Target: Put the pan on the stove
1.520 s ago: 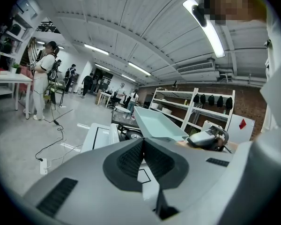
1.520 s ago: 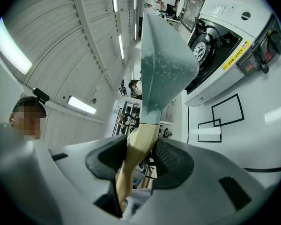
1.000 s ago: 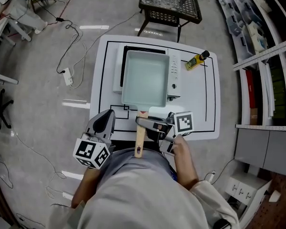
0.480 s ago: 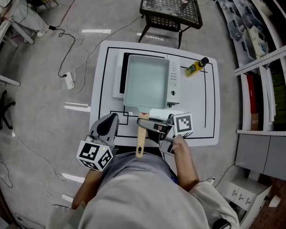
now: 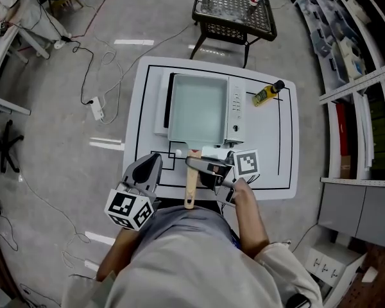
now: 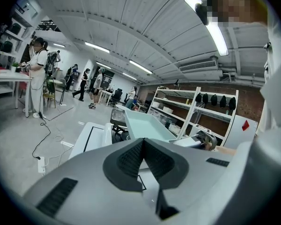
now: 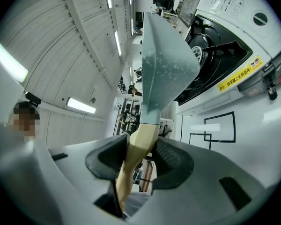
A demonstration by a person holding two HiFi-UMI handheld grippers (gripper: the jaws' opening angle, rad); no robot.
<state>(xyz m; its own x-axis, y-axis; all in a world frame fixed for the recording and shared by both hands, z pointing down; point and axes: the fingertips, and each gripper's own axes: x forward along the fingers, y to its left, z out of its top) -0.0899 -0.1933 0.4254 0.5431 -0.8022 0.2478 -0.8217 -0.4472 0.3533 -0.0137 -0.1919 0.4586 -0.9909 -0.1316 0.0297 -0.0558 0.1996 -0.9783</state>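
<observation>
Two grippers at table [image 5: 286,147] edge: right gripper [image 5: 196,166] clamps pan handle [image 5: 190,189]; left gripper [image 5: 153,160] closed.

left gripper [image 5: 149,165]: jaws together, empty, pointing forward | right gripper [image 5: 196,164]: clamped on wooden handle [image 5: 190,186] | right hand [image 5: 244,194]: gripping behind marker cube, near torso

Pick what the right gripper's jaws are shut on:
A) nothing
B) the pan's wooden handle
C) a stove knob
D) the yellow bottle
B: the right gripper view shows the right gripper clamped on the pan's handle; the bottle lies apart, beside the stove.
</observation>
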